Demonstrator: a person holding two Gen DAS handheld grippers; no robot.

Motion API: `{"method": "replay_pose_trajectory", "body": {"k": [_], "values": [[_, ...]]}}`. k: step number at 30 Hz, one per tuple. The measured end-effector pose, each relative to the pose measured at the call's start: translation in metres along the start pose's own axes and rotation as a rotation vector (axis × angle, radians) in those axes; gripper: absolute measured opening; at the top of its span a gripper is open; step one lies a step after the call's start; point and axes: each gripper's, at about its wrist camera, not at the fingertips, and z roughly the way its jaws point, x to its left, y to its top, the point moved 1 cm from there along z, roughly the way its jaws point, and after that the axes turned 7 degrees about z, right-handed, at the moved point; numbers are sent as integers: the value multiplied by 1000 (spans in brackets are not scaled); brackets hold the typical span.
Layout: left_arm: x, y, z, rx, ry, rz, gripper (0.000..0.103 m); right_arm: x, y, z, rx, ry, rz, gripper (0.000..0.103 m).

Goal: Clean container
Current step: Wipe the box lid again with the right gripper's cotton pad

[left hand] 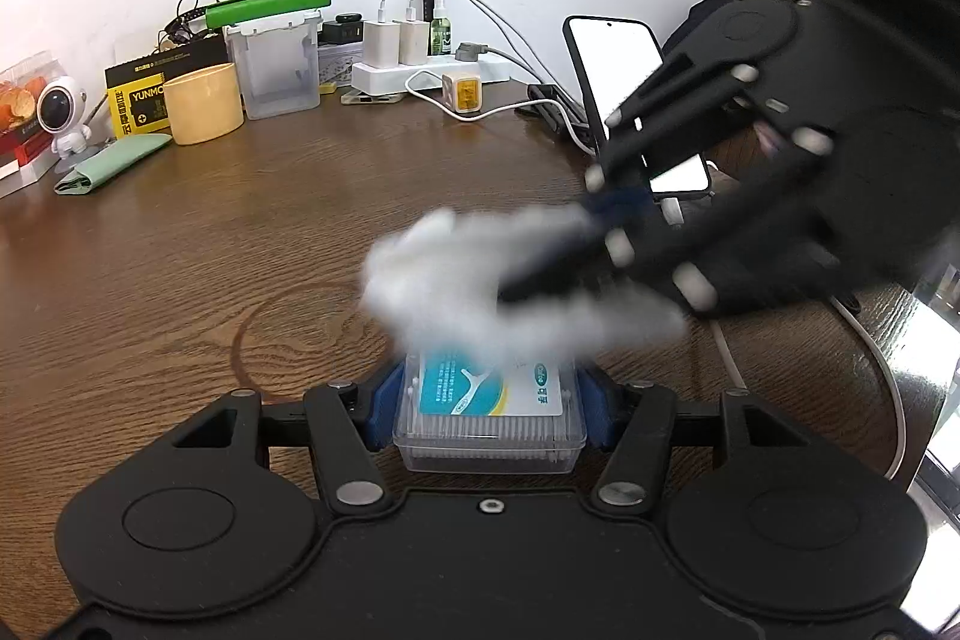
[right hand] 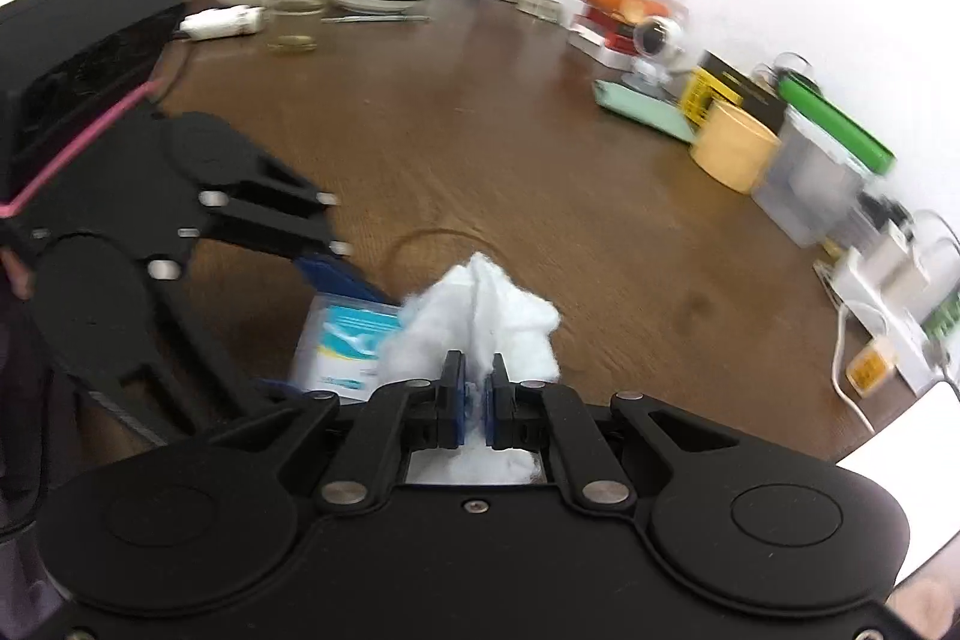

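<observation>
Left hand-held gripper (left hand: 489,415) around clear, blue-labelled container (left hand: 489,424), white tissue (left hand: 456,280) above

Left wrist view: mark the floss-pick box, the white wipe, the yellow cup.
floss-pick box (left hand: 489,394), left wrist view, printed lid label.
white wipe (left hand: 438,274), left wrist view, blurred middle.
yellow cup (left hand: 204,103), left wrist view, outer wall.

Back at eleven o'clock on the tabletop (left hand: 252,232) sits a yellow cup (left hand: 204,103), a green cloth (left hand: 114,163) at ten, a phone (left hand: 624,70) at one.
</observation>
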Motion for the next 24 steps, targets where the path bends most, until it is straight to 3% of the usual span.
{"method": "replay_pose_trajectory", "body": {"k": [2,6,9,14,19,21,24], "values": [[-1,0,0,0,1,-1,57,11,2,1,-7,34,-35,6],[-2,-1,0,0,0,0,57,-5,1,3,1,-56,-6,7],[-1,0,0,0,0,0,57,-14,0,1,9,-71,34,6],[-2,0,0,0,1,-1,57,7,3,1,-3,46,-16,6],[-1,0,0,0,-1,1,57,-23,-2,1,8,-69,82,6],[-1,-1,0,0,-1,1,57,-18,-2,-1,14,-56,72,6],[0,0,1,0,-1,1,57,6,0,-4,5,47,5,6]]}}
